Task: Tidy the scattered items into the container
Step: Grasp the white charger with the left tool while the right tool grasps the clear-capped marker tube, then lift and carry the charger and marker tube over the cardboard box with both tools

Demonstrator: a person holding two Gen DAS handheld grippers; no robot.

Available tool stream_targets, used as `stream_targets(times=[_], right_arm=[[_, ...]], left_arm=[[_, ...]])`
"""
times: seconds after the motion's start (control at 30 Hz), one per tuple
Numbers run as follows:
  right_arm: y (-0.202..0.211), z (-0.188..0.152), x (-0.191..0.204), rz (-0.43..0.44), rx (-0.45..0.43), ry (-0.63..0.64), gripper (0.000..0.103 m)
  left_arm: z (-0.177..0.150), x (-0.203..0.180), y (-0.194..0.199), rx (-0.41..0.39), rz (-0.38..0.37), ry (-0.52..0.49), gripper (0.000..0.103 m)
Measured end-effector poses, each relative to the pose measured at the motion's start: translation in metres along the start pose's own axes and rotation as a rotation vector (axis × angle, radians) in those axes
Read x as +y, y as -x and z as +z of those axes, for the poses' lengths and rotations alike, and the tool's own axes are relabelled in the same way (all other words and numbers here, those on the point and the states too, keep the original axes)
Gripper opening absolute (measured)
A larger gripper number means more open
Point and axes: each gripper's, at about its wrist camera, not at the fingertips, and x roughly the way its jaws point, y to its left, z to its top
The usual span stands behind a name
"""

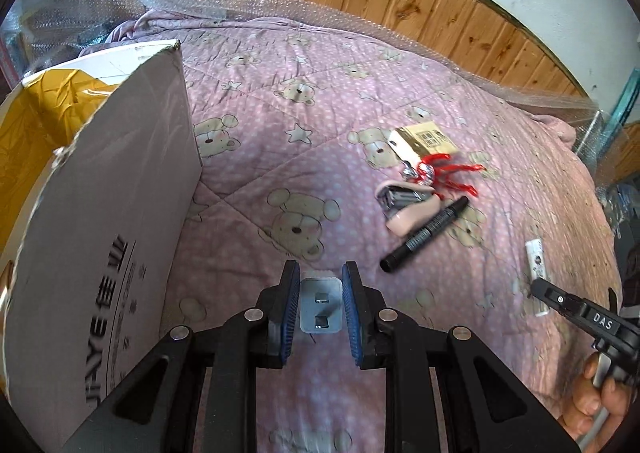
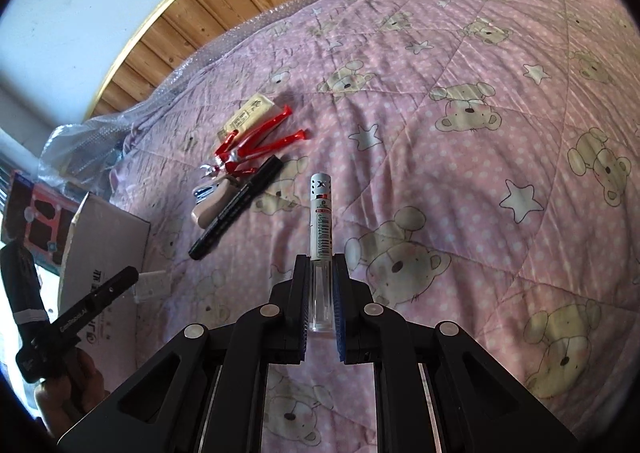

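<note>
A bed covered by a pink quilt [image 1: 320, 101] printed with bears and stars fills both views, its far edge against a wooden headboard. At the quilt's left edge stands an open cardboard box [image 1: 100, 221], the container, its flap raised.

Near the middle of the quilt, toward the far edge, lies a loose cluster, the pieces touching or overlapping: a tan paper tag [image 1: 426, 139], a red and silver toy figure [image 2: 256, 149], a pink stapler [image 1: 404, 209] and a black marker pen [image 1: 424, 233].

The left gripper [image 1: 321, 303] is closed on a small white plug adapter [image 1: 321, 305], prongs facing the camera, held low above the quilt just beside the box wall. The adapter looks light, rigid and smooth; the flat sides give a sure hold.

The right gripper [image 2: 321, 301] is closed on the clear lower end of a slim white cylindrical tube [image 2: 320, 213], near the quilt's right edge. The tube looks light, hard and slippery, likely to swivel when held by one end; a grip nearer its middle seems safer.
</note>
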Motion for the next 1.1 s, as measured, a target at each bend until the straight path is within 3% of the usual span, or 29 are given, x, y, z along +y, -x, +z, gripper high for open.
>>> stream_targets(times=[0.2,0.27,0.37,0.47,0.9,1.1], right_arm=[[0.011,-0.015,0.014,0.011,-0.006,0.028,0.011],[0.01,-0.021,0.015,0.011,0.003,0.03,0.011],[0.006,-0.029,0.014,0.009,0.026,0.033,0.011],[0.0,-0.034,0.014,0.005,0.044,0.036,0.011],[-0.021,-0.032,0.006,-0.002,0.079,0.027,0.011],[-0.014,-0.028,0.013,0.012,0.063,0.039,0.011]], left_arm=[[-0.017,0.005,0.013,-0.012,-0.017,-0.008,0.023],[-0.023,0.009,0.005,0.009,0.009,-0.017,0.023],[-0.034,0.014,-0.011,0.048,0.024,-0.014,0.031],[-0.043,0.016,-0.025,0.076,0.036,-0.02,0.046],[-0.025,0.027,-0.036,0.022,0.02,0.013,0.047],[-0.026,0.029,-0.021,-0.008,-0.037,0.047,0.047]])
